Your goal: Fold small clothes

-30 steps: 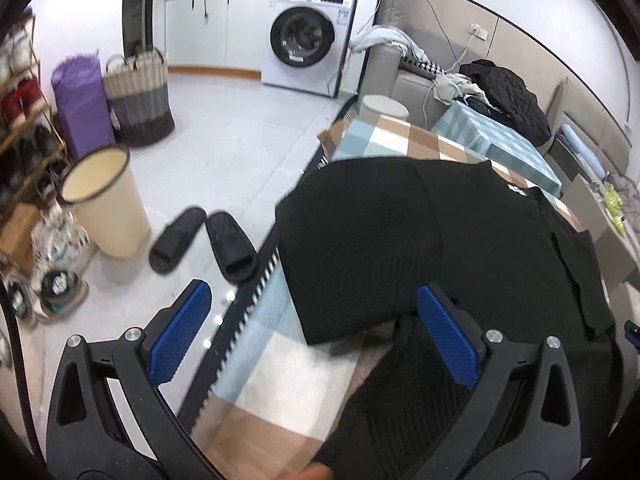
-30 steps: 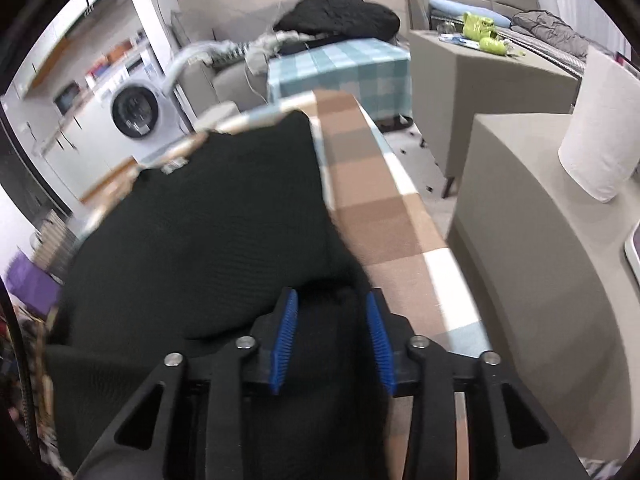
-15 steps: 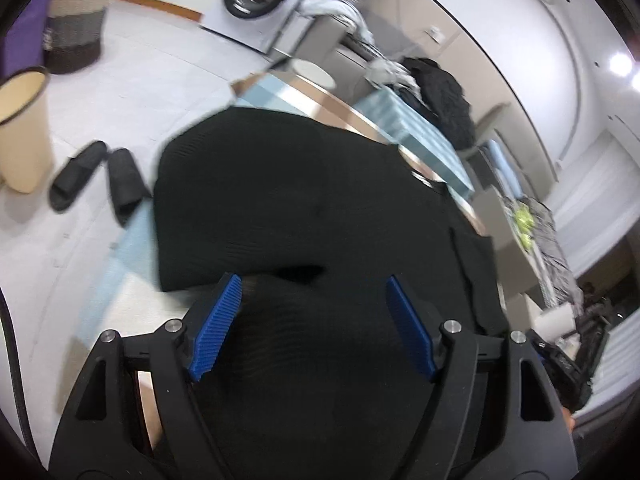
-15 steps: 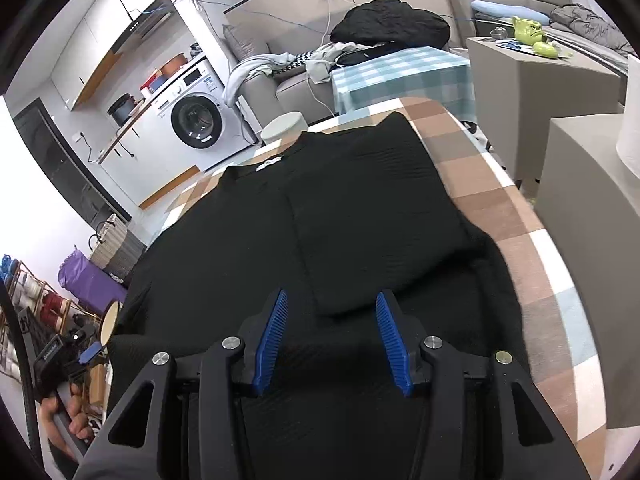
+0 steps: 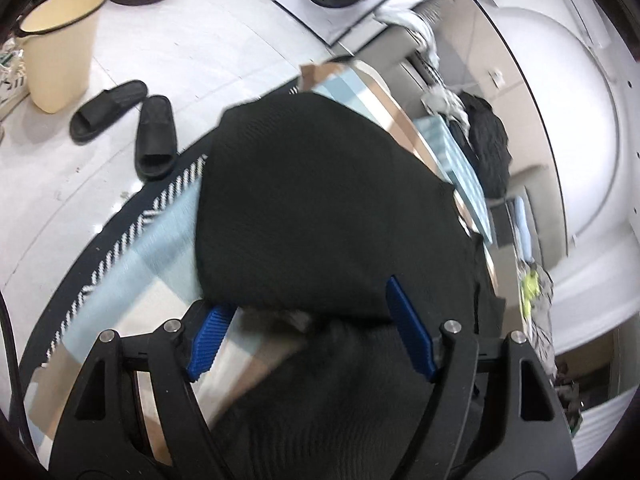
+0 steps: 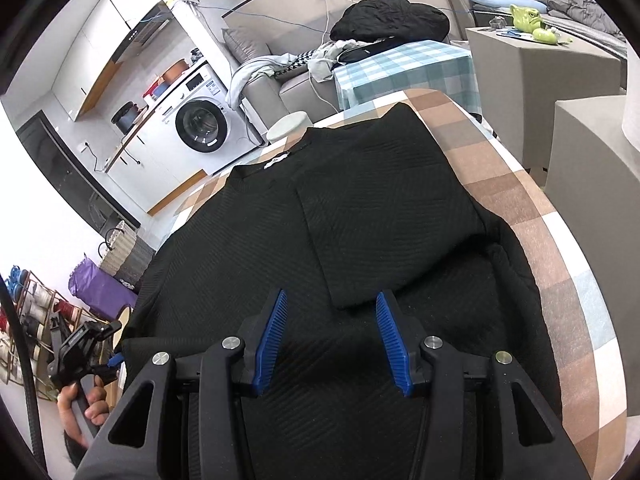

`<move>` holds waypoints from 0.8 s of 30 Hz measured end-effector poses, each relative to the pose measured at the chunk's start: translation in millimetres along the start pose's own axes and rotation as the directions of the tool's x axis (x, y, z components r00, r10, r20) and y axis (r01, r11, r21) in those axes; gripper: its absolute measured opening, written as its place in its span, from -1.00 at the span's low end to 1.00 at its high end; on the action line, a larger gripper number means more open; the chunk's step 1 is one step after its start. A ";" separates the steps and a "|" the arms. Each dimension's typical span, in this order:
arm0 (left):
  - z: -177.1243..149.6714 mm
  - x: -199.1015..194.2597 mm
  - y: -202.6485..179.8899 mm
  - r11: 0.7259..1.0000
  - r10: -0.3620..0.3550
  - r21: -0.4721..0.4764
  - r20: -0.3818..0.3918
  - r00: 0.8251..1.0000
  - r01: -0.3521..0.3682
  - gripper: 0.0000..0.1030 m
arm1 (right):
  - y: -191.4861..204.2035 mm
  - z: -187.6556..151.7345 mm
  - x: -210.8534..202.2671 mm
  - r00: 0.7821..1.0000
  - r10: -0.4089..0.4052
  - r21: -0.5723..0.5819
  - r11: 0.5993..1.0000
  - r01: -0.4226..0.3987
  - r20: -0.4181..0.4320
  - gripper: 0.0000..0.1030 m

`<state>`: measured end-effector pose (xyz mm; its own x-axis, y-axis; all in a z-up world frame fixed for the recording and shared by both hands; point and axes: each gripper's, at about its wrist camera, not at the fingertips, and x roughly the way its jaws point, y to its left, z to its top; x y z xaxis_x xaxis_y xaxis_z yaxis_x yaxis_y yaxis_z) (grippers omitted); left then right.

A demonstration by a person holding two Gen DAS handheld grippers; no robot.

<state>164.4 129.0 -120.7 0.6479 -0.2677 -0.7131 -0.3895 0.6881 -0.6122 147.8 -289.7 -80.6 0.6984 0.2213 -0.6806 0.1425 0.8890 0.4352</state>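
- The black sweater (image 6: 360, 216) lies spread flat on the checked tablecloth (image 6: 532, 208), collar at the far end. Both sleeves are already folded in over the body, so I judge the hem is next to be lifted.
- The left gripper (image 5: 308, 332) sits at the near left edge of the sweater, by the folded left sleeve (image 5: 320, 200). Its jaws are closing with the sleeve's near edge between them, and its pads do not yet press on the cloth.
- The right gripper (image 6: 332, 340) hovers over the near hem, jaws part open and holding nothing. The end of the right sleeve (image 6: 384, 216) lies just beyond its tips.
- On the floor to the left stand black slippers (image 5: 124, 124) and a cream bin (image 5: 56, 44), with a washing machine (image 6: 200, 124) further off, all well apart from the work.
- A second checked table (image 6: 404, 68) with a pile of dark clothes (image 6: 392, 16) stands beyond the far end; nothing blocks the fold.
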 end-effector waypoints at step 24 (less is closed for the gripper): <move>-38.8 54.9 -224.2 0.660 -0.094 0.720 -0.206 0.974 0.216 -0.11 | -27.1 -12.9 -25.1 0.996 -0.086 0.100 0.992 0.082 0.040 -0.08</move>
<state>261.9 -66.1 -35.9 0.5331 -0.4644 -0.7072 0.3541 0.8816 -0.3120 117.3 -314.1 -83.0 0.7110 0.1279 -0.6915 0.2682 0.8597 0.4347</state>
